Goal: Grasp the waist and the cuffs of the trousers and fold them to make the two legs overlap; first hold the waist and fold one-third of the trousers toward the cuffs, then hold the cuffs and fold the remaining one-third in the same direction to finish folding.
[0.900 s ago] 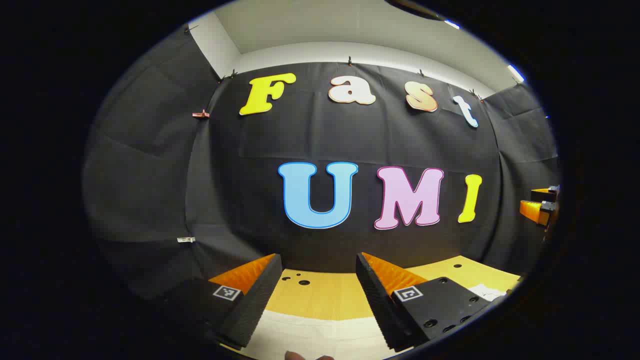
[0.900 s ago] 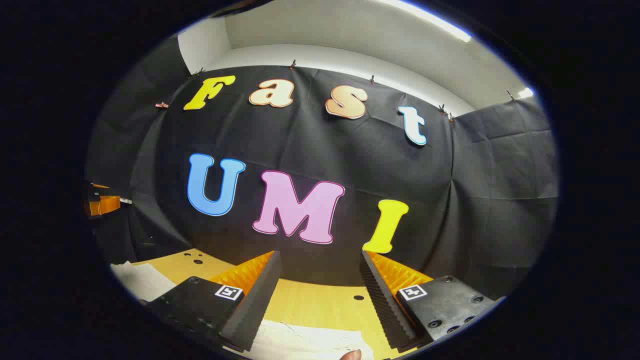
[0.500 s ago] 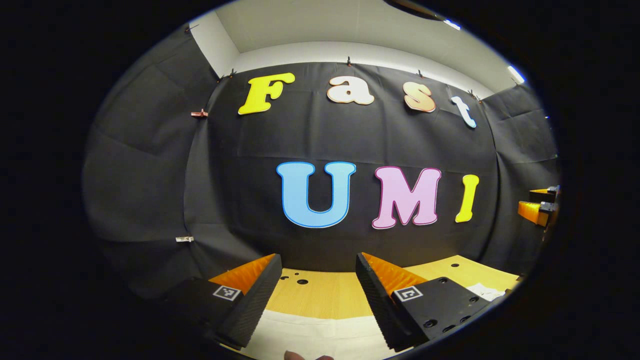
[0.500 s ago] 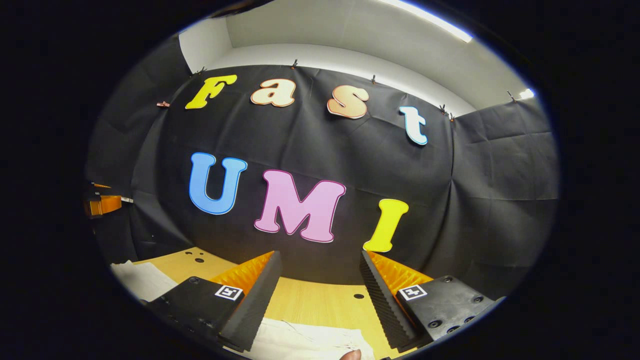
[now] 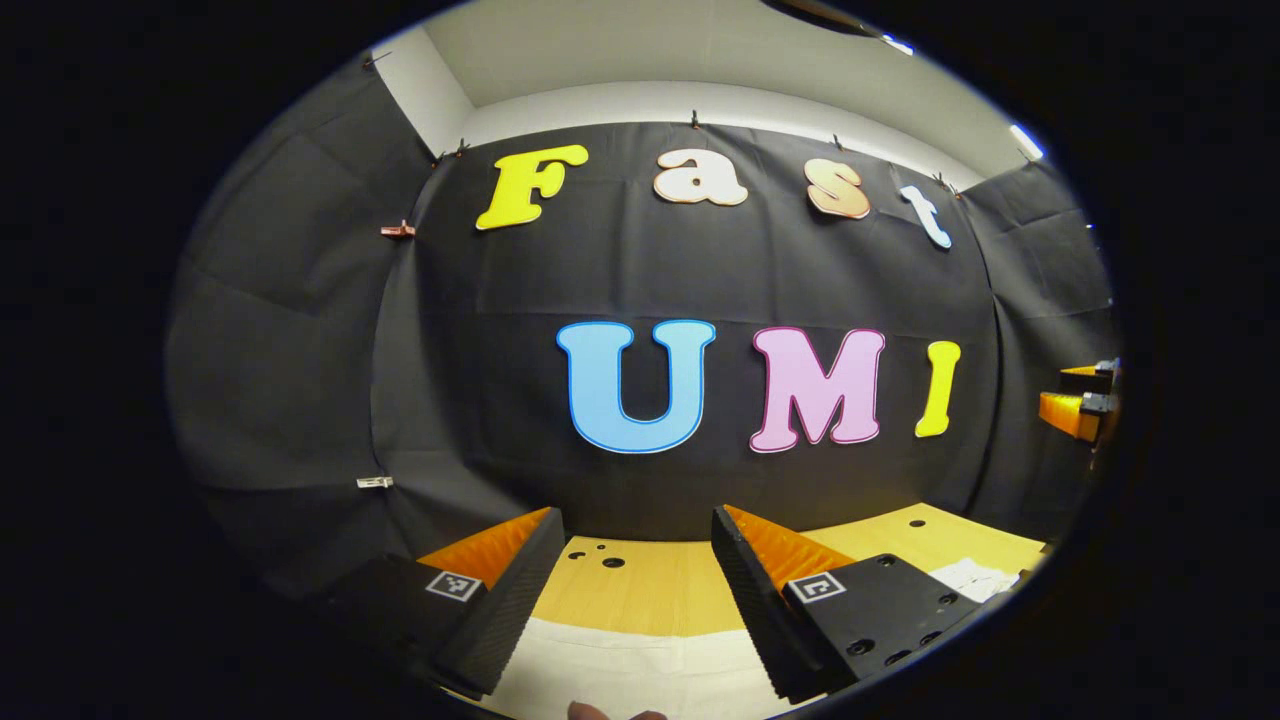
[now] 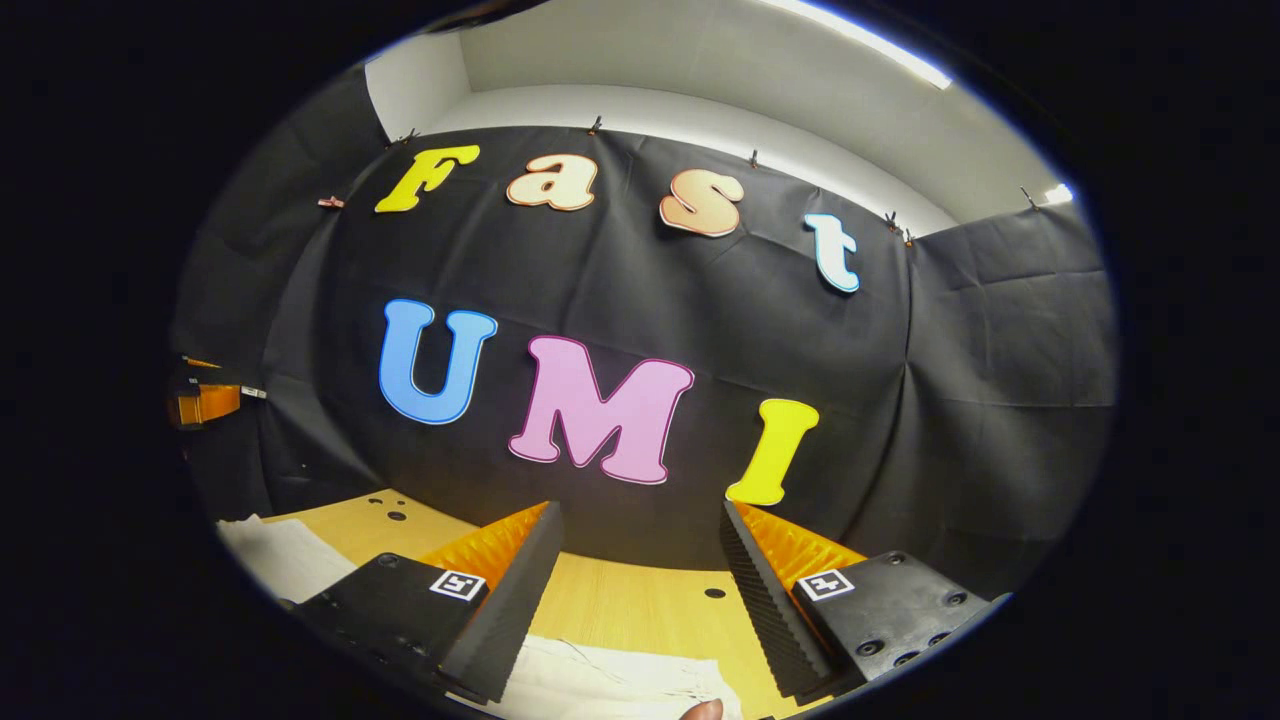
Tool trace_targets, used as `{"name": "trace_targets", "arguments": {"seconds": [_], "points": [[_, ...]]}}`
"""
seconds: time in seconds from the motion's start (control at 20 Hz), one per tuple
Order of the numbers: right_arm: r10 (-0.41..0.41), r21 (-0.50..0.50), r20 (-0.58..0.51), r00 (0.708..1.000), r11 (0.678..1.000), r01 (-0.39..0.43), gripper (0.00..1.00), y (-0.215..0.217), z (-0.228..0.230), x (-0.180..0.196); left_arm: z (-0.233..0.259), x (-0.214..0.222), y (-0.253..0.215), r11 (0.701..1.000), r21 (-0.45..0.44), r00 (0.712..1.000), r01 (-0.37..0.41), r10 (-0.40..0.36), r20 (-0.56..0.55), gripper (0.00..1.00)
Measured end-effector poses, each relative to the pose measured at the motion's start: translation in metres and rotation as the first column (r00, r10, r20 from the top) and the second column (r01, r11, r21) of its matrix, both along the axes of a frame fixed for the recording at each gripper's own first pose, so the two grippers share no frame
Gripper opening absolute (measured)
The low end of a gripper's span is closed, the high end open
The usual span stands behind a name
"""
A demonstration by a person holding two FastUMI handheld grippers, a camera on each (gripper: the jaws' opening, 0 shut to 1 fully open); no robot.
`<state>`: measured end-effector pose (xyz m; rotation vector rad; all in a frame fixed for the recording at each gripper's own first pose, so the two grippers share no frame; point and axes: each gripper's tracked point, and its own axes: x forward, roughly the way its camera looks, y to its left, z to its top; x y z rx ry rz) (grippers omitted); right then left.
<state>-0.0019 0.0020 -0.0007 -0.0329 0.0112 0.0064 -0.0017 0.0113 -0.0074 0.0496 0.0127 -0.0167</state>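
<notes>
White trousers (image 5: 630, 670) lie flat on the wooden table (image 5: 640, 590), just under the left gripper (image 5: 637, 530), which hovers open above them with nothing between its fingers. Another patch of the white cloth (image 5: 975, 578) lies at the right. In the right gripper view a creased end of the trousers (image 6: 610, 680) sits below the right gripper (image 6: 640, 525), also open and holding nothing; more white fabric (image 6: 285, 555) lies at the left. Far off, the right gripper (image 5: 1080, 400) appears at the edge of the left gripper view, and the left gripper (image 6: 205, 395) at the edge of the right gripper view.
The table has small round holes (image 5: 605, 562) near its far edge, where it meets the black cloth wall (image 5: 700, 270). A fingertip (image 6: 700, 710) shows at the bottom edge of the right gripper view. Bare wood lies beyond the cloth.
Both views have shifted very slightly, the table and cloth showing a little more. The grippers stay open and the trousers have not moved.
</notes>
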Motion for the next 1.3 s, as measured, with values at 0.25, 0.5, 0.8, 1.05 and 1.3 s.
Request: {"name": "trace_targets", "arguments": {"seconds": [0.25, 0.5, 0.8, 1.05, 1.3], "points": [[-0.014, -0.057, -0.012, 1.0, 0.998, 0.013, 0.97, -0.008, -0.007, -0.001, -0.004, 0.0, 0.027, 0.985, 0.168, 0.999, 0.044, -0.045, 0.003, 0.96], [-0.018, -0.241, -0.042, 0.999, 0.971, 0.007, 0.97, -0.022, -0.028, -0.011, -0.035, -0.008, 0.048, 0.893, 0.433, 0.993, 0.122, -0.109, -0.054, 0.96], [-0.032, -0.37, -0.124, 0.992, 0.929, -0.017, 0.97, -0.043, -0.064, -0.039, -0.122, -0.036, 0.056, 0.675, 0.666, 0.947, 0.318, -0.199, -0.25, 0.96], [-0.041, -0.457, -0.215, 0.976, 0.887, -0.064, 0.97, -0.064, -0.102, -0.067, -0.198, -0.061, 0.073, 0.539, 0.701, 0.881, 0.467, -0.221, -0.418, 0.96], [-0.066, -0.483, -0.278, 0.958, 0.872, -0.08, 0.97, -0.074, -0.131, -0.088, -0.264, -0.079, 0.091, 0.372, 0.703, 0.793, 0.607, -0.228, -0.565, 0.95]]}}
